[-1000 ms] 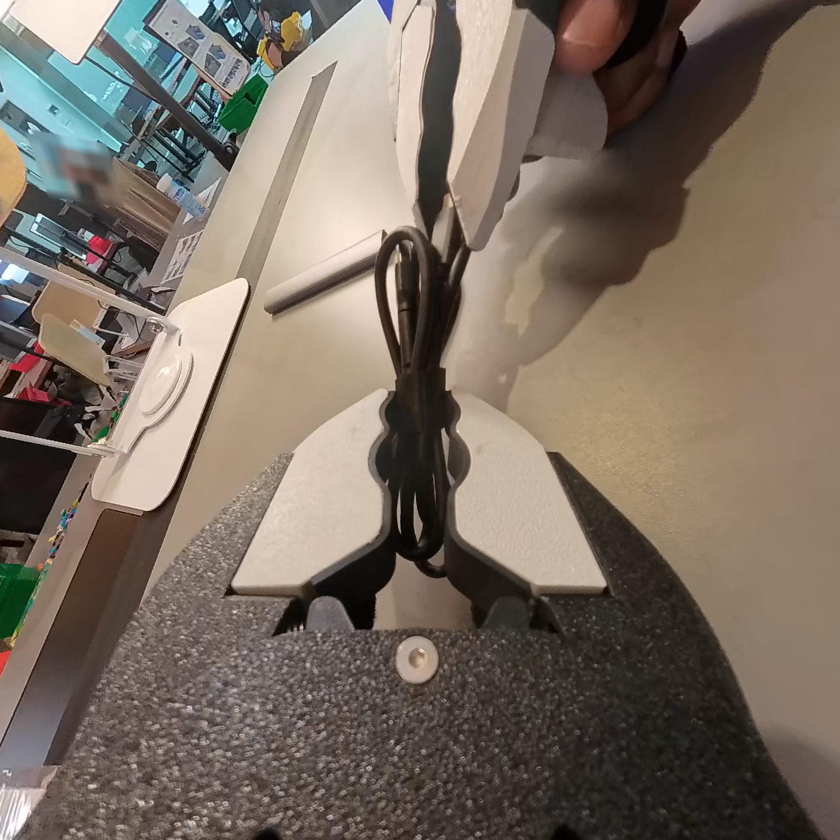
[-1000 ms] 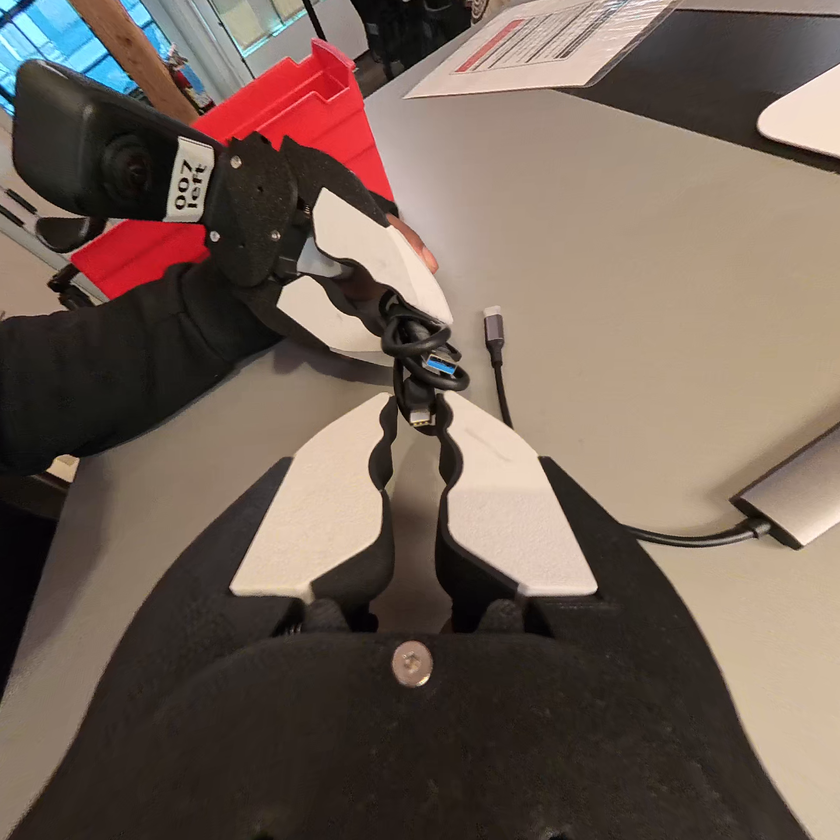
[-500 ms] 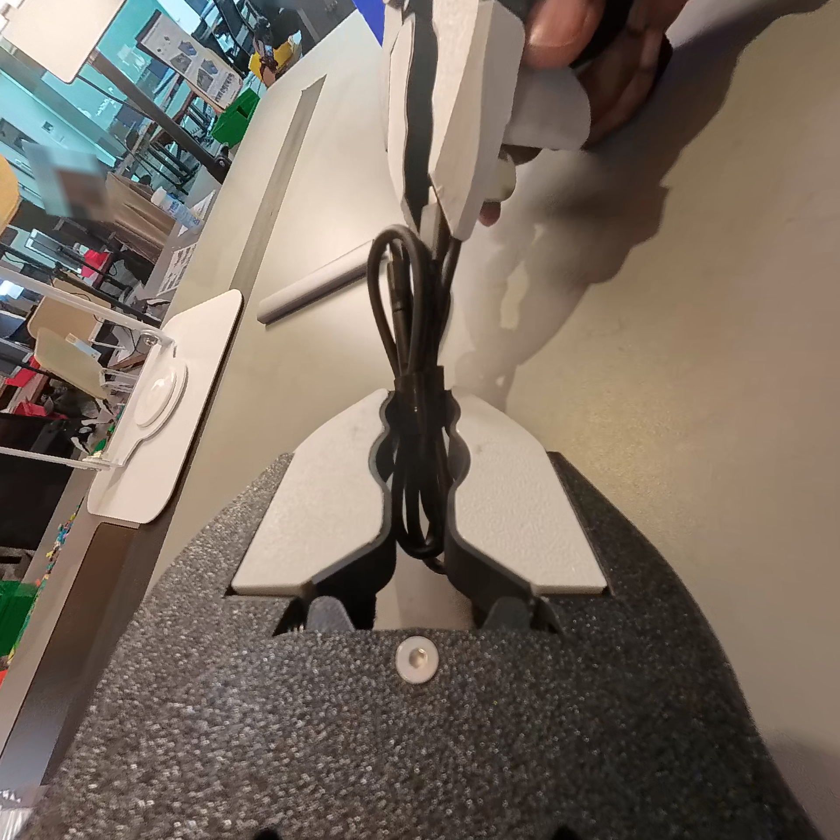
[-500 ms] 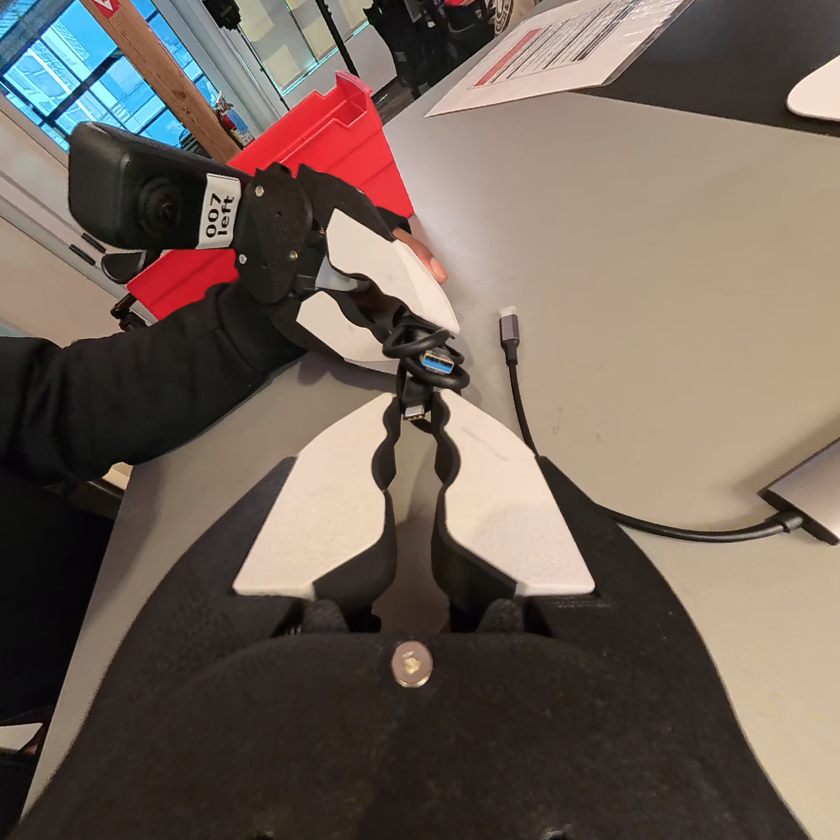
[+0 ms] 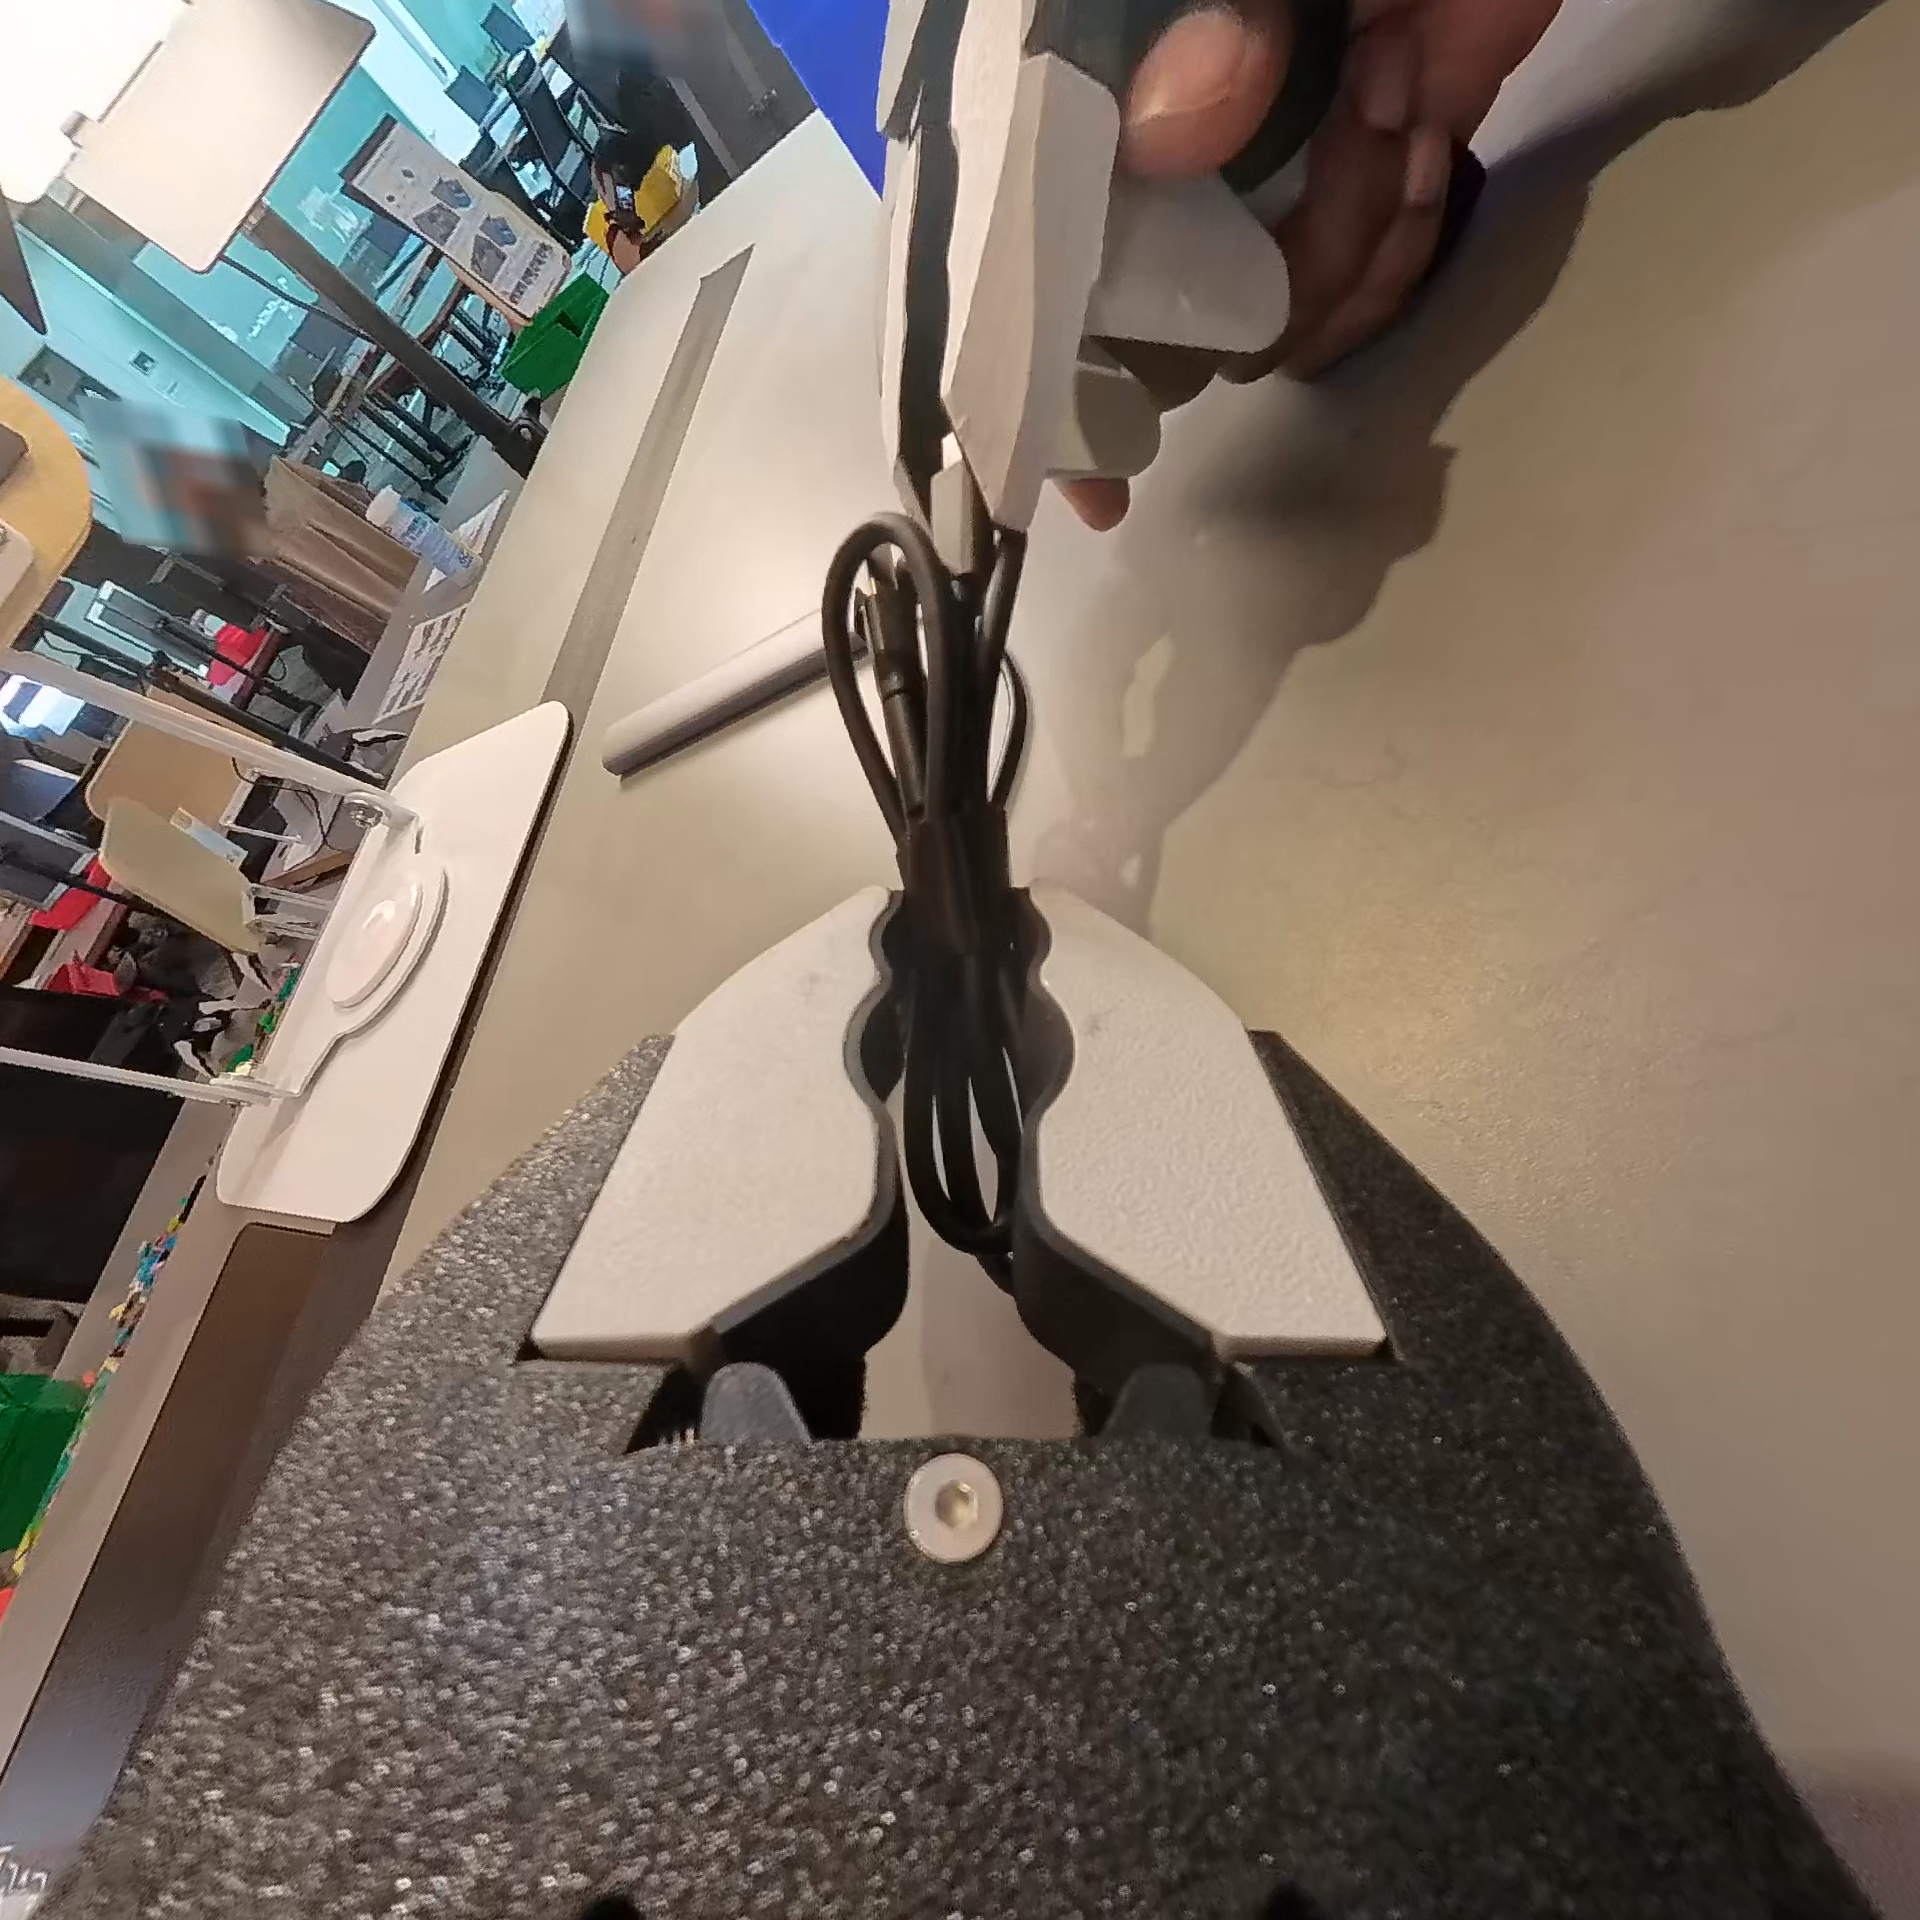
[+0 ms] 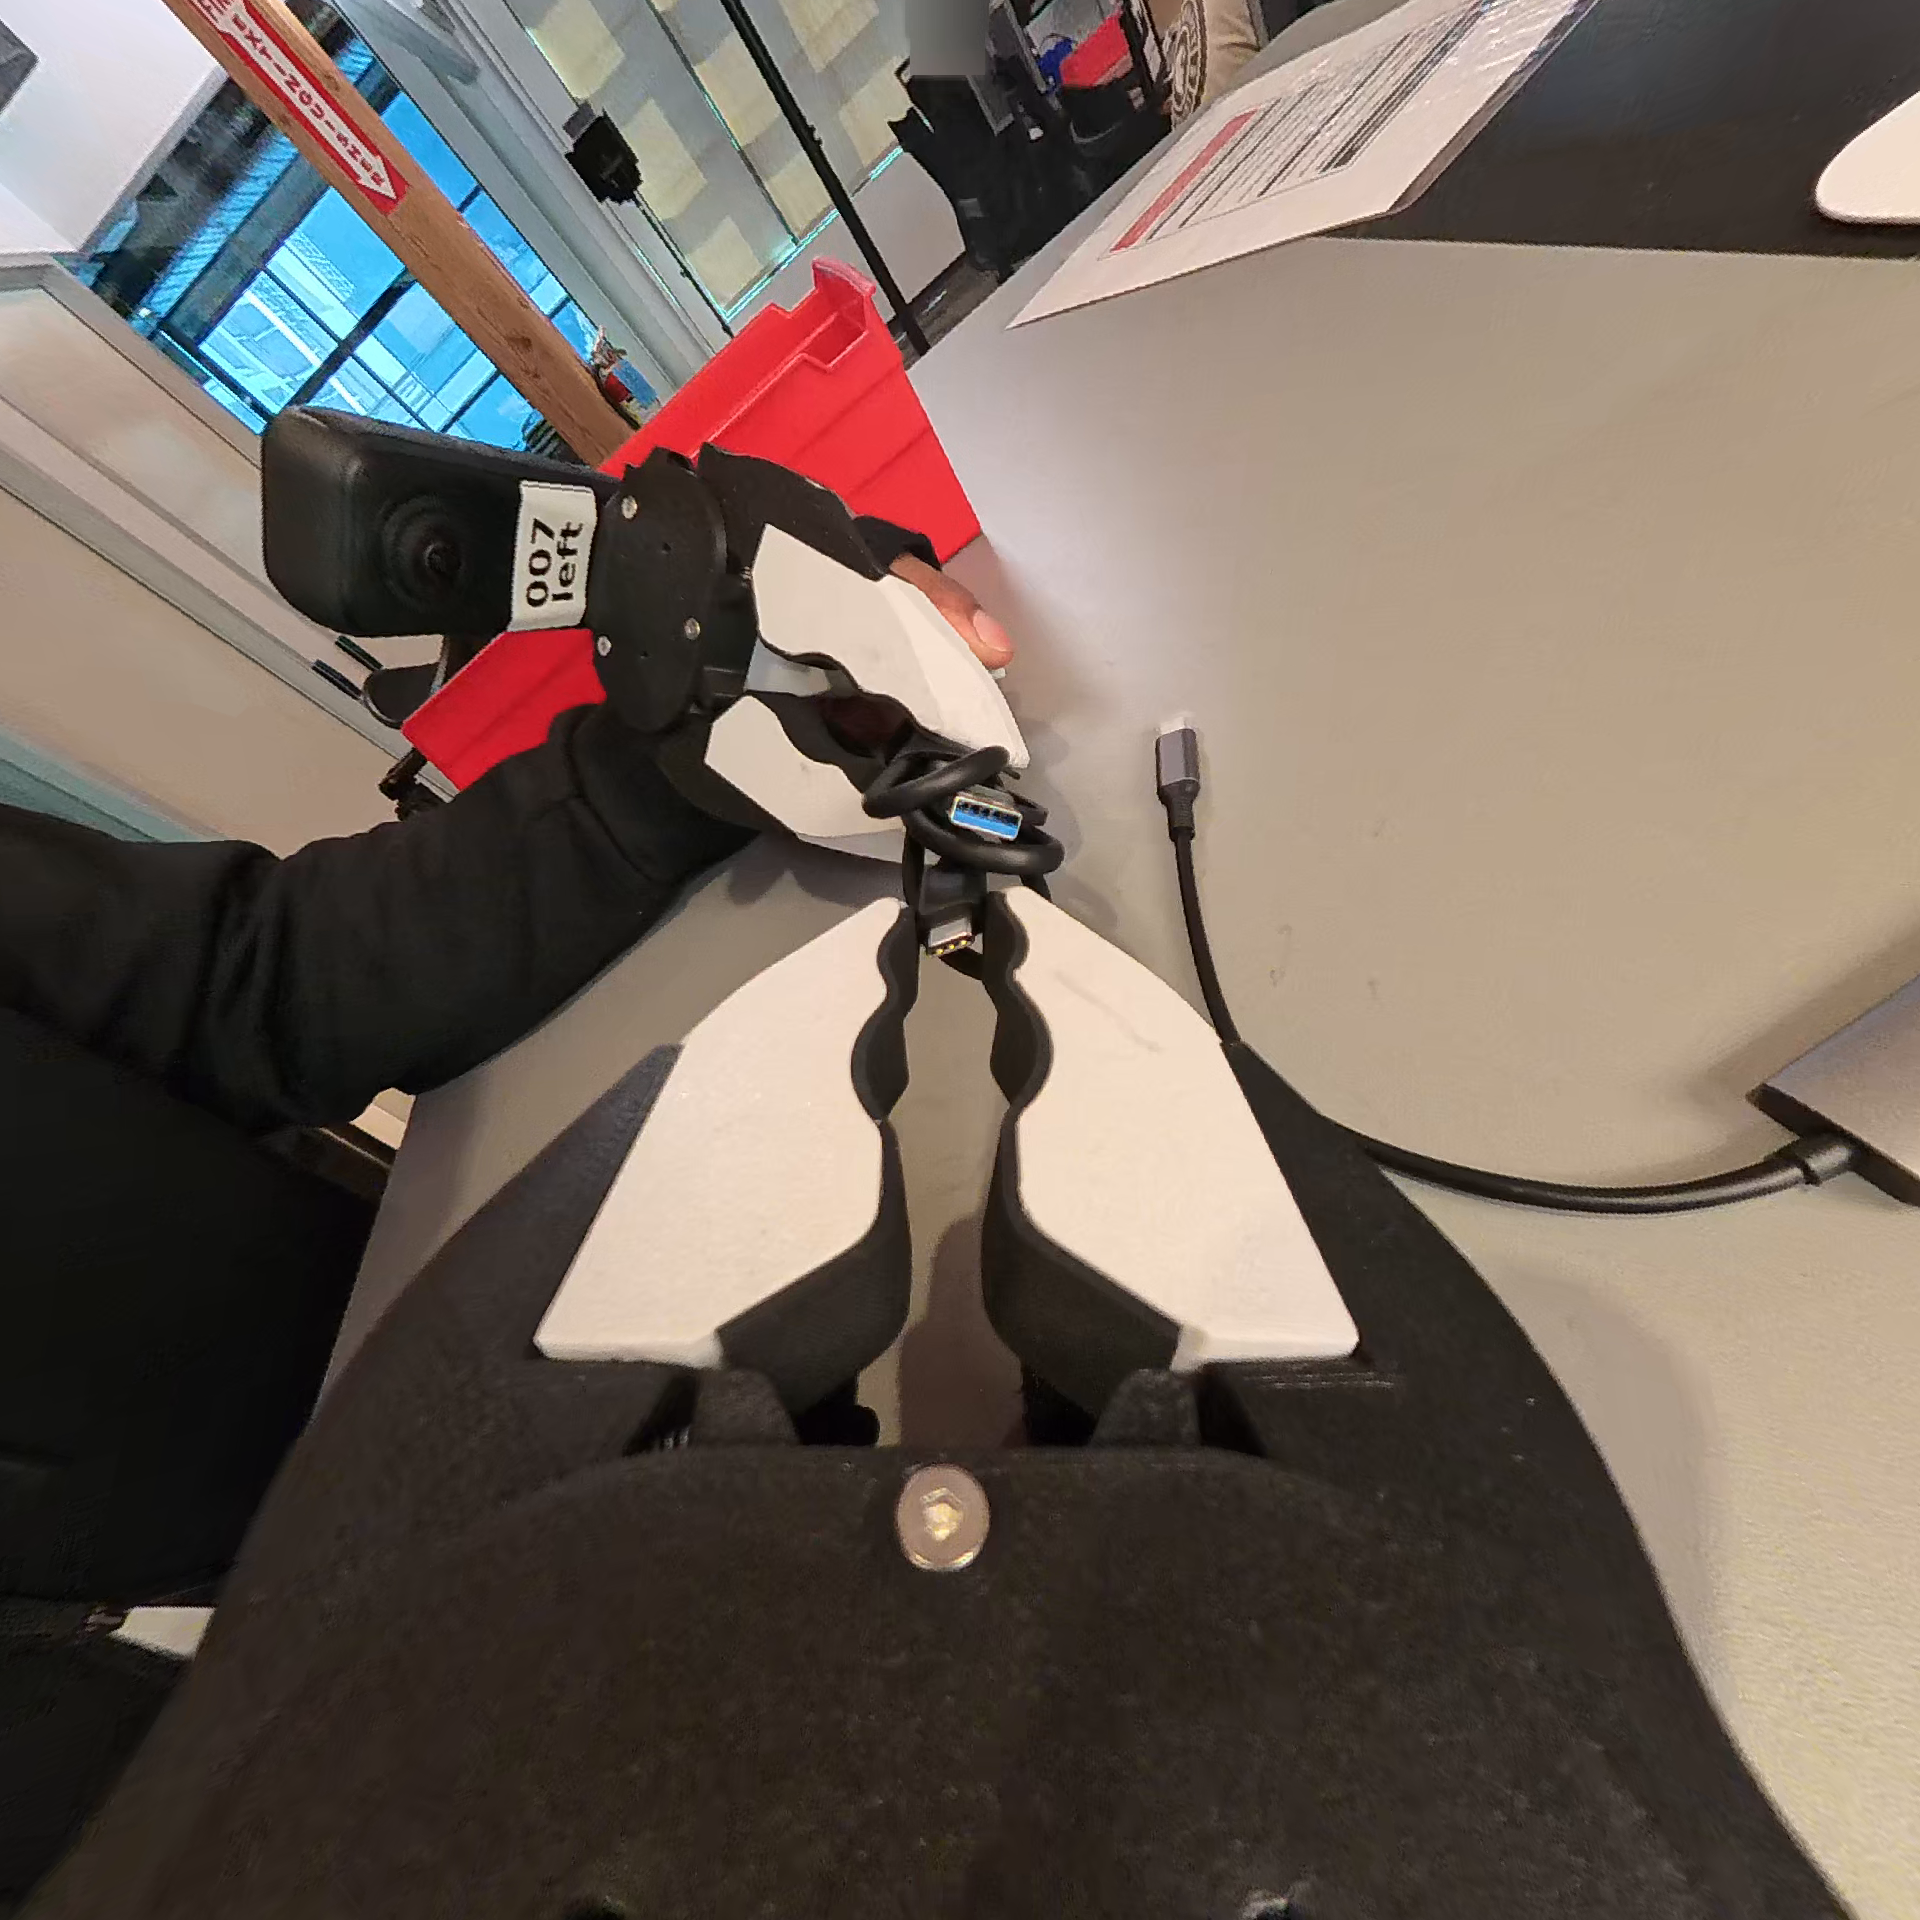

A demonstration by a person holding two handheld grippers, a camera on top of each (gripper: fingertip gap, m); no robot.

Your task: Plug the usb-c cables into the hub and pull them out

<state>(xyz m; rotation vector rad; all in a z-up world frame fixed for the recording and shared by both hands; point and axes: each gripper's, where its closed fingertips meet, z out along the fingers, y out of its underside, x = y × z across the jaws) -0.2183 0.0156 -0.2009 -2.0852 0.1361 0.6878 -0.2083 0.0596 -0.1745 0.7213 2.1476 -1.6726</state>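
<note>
My left gripper (image 5: 961, 925) is shut on a coiled black cable (image 5: 956, 1091) and holds it above the grey table. In the right wrist view the left gripper (image 6: 935, 769) shows the coil's blue USB-A plug (image 6: 982, 810) sticking out. My right gripper (image 6: 956, 920) is closed on the coil's USB-C plug (image 6: 951, 935) at its fingertips; it also shows in the left wrist view (image 5: 966, 499), coming in from above. The grey hub (image 6: 1860, 1101) lies at the right edge, its own cable ending in a loose USB-C plug (image 6: 1179, 753) on the table. The hub appears as a slim bar (image 5: 727, 707).
A red bin (image 6: 821, 416) stands behind the left gripper at the table's edge. A laminated sheet (image 6: 1299, 156) lies at the back. A white plate with a round disc and a clear stand (image 5: 416, 935) sits to the left on a dark strip. Spacing between my two grippers at the tips: around 6 cm. The grey hub (image 6: 1860, 1101) is about 12 cm from my right fingertips.
The right gripper's fingers have narrowed onto the USB-C plug. Both grippers have shifted a little, so the hub sits farther right in the right wrist view. The left gripper still holds the coil.
</note>
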